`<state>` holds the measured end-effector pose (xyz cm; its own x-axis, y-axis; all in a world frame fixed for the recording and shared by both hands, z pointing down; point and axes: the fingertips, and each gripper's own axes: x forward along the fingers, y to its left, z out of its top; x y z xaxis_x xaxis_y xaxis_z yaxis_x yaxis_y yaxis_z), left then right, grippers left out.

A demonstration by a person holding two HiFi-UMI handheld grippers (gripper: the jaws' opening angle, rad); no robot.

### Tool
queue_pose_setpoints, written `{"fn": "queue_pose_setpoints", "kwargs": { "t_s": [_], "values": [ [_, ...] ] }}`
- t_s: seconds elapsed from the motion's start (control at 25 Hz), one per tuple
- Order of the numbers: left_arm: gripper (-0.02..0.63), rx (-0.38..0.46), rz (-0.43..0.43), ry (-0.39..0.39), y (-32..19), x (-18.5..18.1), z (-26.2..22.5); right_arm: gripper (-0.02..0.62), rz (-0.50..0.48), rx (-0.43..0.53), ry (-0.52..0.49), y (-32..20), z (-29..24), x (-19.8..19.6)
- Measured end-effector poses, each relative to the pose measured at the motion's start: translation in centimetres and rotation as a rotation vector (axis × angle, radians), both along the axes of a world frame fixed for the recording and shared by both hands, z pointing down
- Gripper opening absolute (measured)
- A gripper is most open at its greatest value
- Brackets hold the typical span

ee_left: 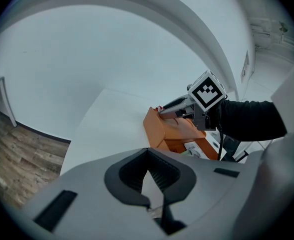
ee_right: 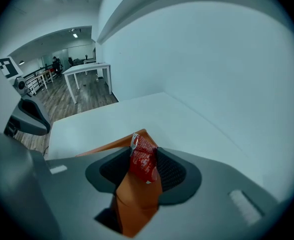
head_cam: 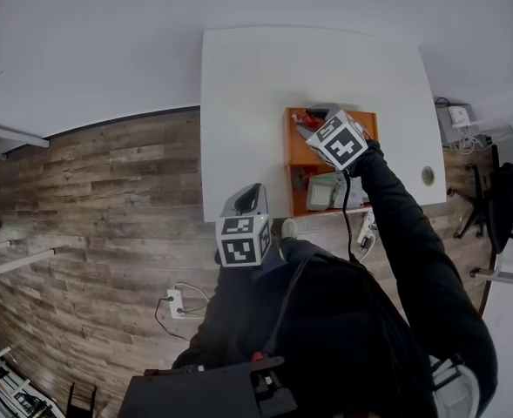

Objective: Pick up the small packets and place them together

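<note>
Head view: white table point(head_cam: 239, 85), with an orange tray point(head_cam: 288, 151) on it toward 5 o'clock from the table's centre. The tray has two compartments, one at 12 o'clock and one at 6 o'clock.

Right gripper point(head_cam: 312, 118): it reaches over the tray's 12 o'clock compartment and points steeply down. In the right gripper view I see a small red packet point(ee_right: 143, 159) standing upright between the jaws, above the tray's orange corner. The fingers are released. The packet leans on the 3 o'clock pad point(ee_right: 170, 171), and a gap shows on the 9 o'clock side. I cannot tell whether its lower end rests on the tray.

The 6 o'clock compartment holds pale packets point(head_cam: 326, 190); their print is too small to read.

Left gripper point(head_cam: 253, 195): it sits at the table's 7 o'clock edge, well apart from the tray. Its fingers are clenched tip to tip with nothing between them.
</note>
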<state>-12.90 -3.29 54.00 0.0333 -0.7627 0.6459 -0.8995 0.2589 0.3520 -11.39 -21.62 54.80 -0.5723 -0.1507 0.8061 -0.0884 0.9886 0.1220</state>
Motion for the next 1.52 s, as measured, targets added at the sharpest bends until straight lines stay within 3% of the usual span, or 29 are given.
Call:
{"fn": "queue_pose_setpoints", "kwargs": {
  "t_s": [0.48, 0.72, 1.08, 1.52],
  "values": [
    [-0.003, 0.008, 0.07, -0.001, -1.7, 1.2, -0.2, 0.219, -0.011, -0.067, -0.07, 0.2, -2.9, 2.3],
    [-0.003, 0.012, 0.111, -0.004, -2.6, 2.2, -0.5, 0.219, 0.0, -0.057, -0.112, 0.8, -6.7, 6.3],
    [-0.003, 0.023, 0.163, -0.008, -3.5, 3.3, -0.8, 0.219, 0.058, -0.114, -0.003, 5.7, -4.6, 14.7],
    [-0.003, 0.018, 0.187, -0.008, -3.4, 4.2, -0.8, 0.219, 0.125, -0.197, 0.112, 8.3, 1.7, 16.8]
  ]
}}
